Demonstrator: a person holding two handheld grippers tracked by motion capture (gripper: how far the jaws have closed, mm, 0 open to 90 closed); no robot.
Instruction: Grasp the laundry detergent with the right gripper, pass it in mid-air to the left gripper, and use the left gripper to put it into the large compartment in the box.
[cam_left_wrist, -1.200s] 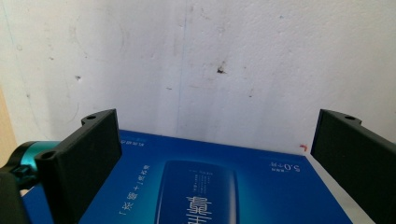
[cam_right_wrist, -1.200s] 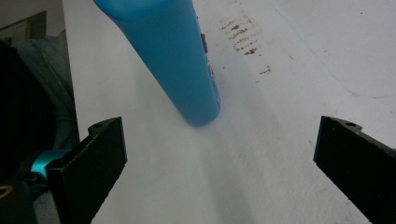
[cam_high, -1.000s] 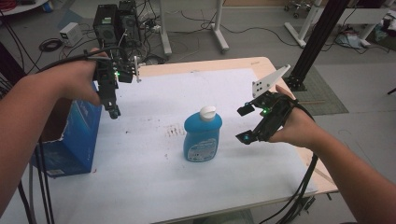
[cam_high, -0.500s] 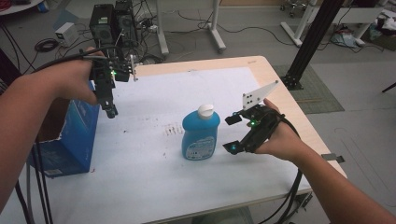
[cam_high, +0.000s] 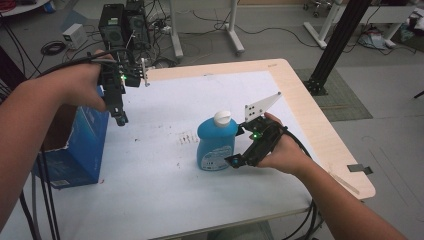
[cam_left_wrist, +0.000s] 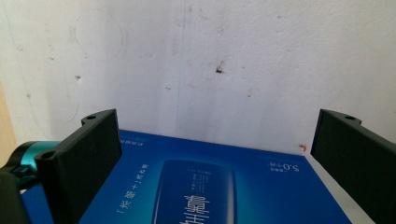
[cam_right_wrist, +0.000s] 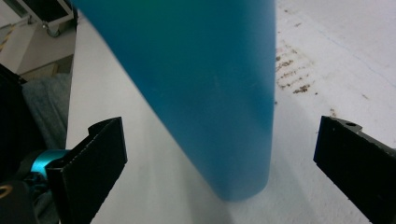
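A squat blue plastic bottle with a white cap (cam_high: 217, 141) stands upright near the middle of the white-covered table (cam_high: 165, 200), its printed label facing the person's side. The right gripper (cam_high: 235, 161) sits low at the bottle's right flank, close against its base, with the grey three-cornered plate rising behind it. Seen from the right gripper view, its two black jaws are spread wide and released, one on each side of the bottle's blue body (cam_right_wrist: 205, 93), neither one touching it; the bottle looks tilted there because the camera is turned with the hand. A patch of dark specks marks the table cover just beside the bottle.

The left gripper (cam_high: 120, 119) hangs above the table's left edge, pointing down, well apart from the bottle. Its jaws are likewise spread and hold nothing. Below them lies the top of a dark blue cardboard box with white lettering (cam_left_wrist: 196, 186), which stands against the table's left side (cam_high: 80, 145).
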